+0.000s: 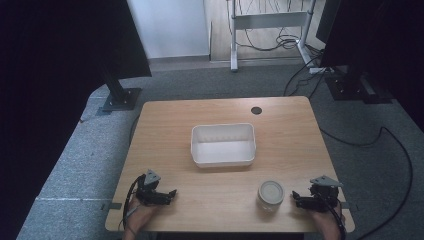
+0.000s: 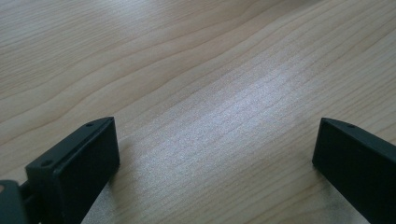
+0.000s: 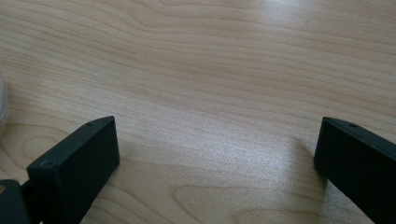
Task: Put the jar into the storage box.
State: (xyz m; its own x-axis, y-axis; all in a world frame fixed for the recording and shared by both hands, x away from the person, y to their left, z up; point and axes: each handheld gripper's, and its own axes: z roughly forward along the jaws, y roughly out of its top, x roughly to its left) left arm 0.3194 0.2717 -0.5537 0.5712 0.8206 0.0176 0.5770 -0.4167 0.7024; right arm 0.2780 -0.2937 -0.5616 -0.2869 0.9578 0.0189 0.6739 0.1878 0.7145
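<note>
A white rectangular tub (image 1: 223, 145) sits empty at the middle of the wooden table (image 1: 280, 125). A small jar with a pale lid (image 1: 270, 194) stands near the front right. My left gripper (image 1: 171, 193) rests at the front left corner, open, its jaws wide apart over bare wood (image 2: 215, 126). My right gripper (image 1: 295, 197) lies at the front right, just right of the jar, also open with nothing between its jaws. In the right gripper view the jar's edge (image 3: 2, 100) shows at the far left, and the gripper (image 3: 217, 144) faces bare tabletop.
A dark round hole (image 1: 256, 110) marks the table's far edge. Grey carpet surrounds the table, with black stand bases (image 1: 120, 99) at the back left and back right, cables (image 1: 380, 135) on the floor and a white frame (image 1: 265, 22) behind.
</note>
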